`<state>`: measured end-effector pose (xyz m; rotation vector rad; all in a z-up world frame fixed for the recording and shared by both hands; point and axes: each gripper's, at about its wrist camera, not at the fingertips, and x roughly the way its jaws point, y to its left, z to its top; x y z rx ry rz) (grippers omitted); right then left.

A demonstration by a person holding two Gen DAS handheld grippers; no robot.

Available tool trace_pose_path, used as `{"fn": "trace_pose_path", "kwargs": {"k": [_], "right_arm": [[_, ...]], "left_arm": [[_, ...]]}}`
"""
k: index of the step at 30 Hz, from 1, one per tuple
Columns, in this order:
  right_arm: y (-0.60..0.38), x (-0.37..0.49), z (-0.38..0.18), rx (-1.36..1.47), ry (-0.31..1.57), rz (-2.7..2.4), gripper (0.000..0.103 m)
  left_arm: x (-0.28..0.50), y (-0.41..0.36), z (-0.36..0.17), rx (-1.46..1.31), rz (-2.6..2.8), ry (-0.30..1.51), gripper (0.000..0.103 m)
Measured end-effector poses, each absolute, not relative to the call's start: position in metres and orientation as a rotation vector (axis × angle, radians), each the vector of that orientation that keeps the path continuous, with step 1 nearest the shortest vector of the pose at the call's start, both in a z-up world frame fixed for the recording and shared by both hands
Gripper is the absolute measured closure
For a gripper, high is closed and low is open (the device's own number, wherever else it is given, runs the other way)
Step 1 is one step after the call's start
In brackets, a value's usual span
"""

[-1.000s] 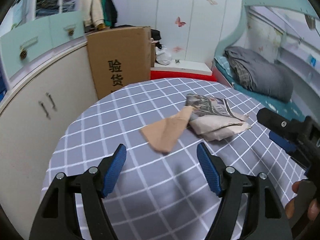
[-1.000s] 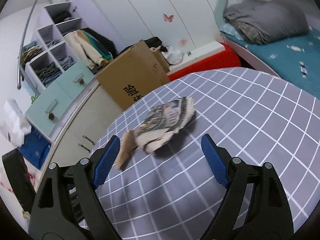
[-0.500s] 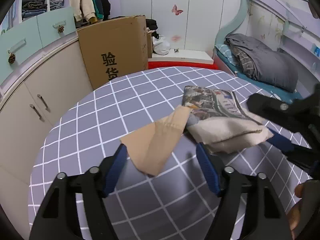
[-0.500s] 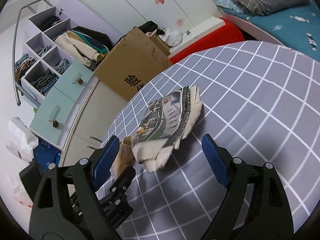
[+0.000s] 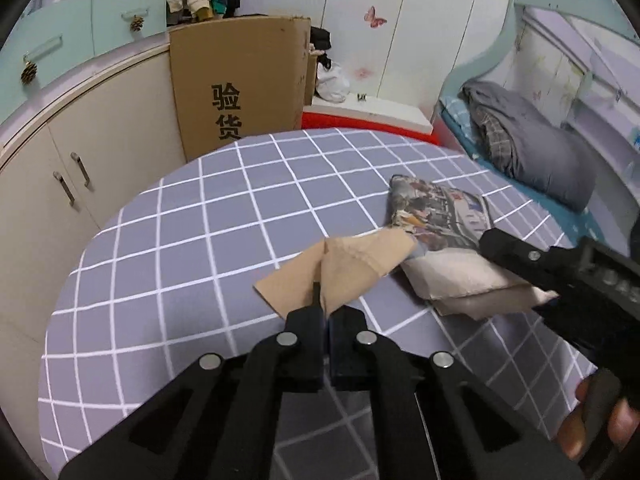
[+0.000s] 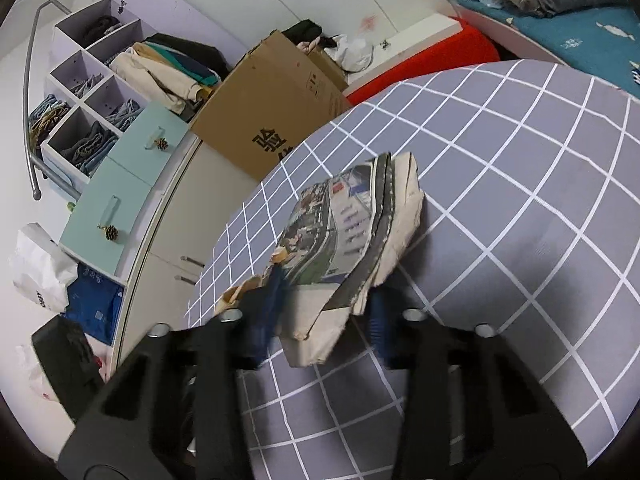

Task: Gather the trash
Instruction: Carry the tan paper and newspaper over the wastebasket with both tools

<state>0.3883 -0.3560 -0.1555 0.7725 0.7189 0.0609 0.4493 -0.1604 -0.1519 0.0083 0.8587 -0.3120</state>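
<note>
A tan sheet of paper (image 5: 340, 272) lies on the grey checked table (image 5: 224, 216), creased upward where my left gripper (image 5: 325, 312) is shut on its near edge. A folded newspaper (image 5: 440, 216) lies just right of it, partly overlapping. In the right wrist view my right gripper (image 6: 324, 320) is closed on the near end of the newspaper (image 6: 348, 220), its blue pads pressing both sides of the stack. The right gripper also shows at the right of the left wrist view (image 5: 552, 276).
A tall cardboard box (image 5: 240, 80) stands behind the table against cream cabinets (image 5: 60, 176). A bed with a grey quilt (image 5: 528, 148) is at the right. A red platform (image 5: 360, 124) lies beyond the table. White bags (image 6: 40, 272) sit on the floor at left.
Both grippers moved forward and closed. The left one shut on the tan paper and creased it upward; the right one closed on the newspaper's near end.
</note>
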Motion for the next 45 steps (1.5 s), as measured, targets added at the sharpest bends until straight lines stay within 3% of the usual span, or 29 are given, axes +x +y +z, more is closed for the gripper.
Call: {"fn": "trace_pose_path", "kwargs": {"k": [4,6,14,26,33,45], "right_arm": [[-0.351,0.384,-0.146,0.753,0.684,0.099,0.090],[-0.345,0.379,-0.138,0.728,0.655,0.121,0.095],[-0.288,0.346,-0.101,0.605,0.557,0.215,0.095],[-0.106,0.294,-0.068,0.406,0.551,0.537,0.095],[-0.004,0.275,-0.091,0.329,0.625,0.666,0.095],[0.105,0.290,-0.193,0.179,0.816,0.671,0.096]], "left_arm": [[0.432,-0.142,-0.136,-0.033,-0.320,0.818,0.101],[0.423,-0.131,-0.126,-0.051,-0.310,0.797,0.101],[0.376,-0.059,-0.093,-0.132,-0.243,0.706,0.101],[0.296,0.106,-0.078,-0.270,0.039,0.652,0.101],[0.259,0.194,-0.110,-0.336,0.190,0.691,0.101],[0.266,0.293,-0.227,-0.466,0.319,0.894,0.101]]}}
